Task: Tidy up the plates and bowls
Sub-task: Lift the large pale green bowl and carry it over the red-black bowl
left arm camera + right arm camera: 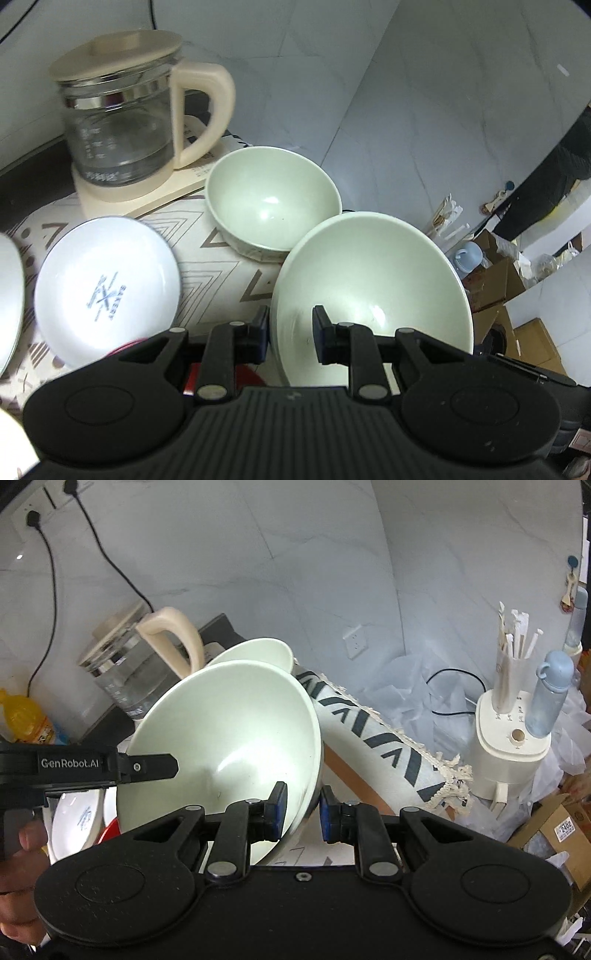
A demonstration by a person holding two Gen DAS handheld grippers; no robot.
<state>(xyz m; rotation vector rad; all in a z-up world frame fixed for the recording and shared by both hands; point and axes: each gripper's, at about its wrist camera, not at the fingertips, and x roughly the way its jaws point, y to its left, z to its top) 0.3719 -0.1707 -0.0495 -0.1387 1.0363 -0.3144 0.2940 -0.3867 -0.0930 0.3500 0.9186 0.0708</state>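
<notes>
Large pale-green bowl (373, 291) tilted, smaller green bowl (273, 206) behind, white plate (107, 288) left

Kettle (122, 122) behind two bowls (273, 199)

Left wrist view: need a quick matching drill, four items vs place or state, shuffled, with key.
Items:
1. large green bowl
2. small green bowl
3. white plate
4. kettle

States:
A. printed logo, lying on the tablecloth
B. glass body, cream lid and handle
C. rim clamped by both grippers, tilted
D. standing behind the clamped bowl, by the kettle base

Pairs: 1-C, 2-D, 3-A, 4-B
</notes>
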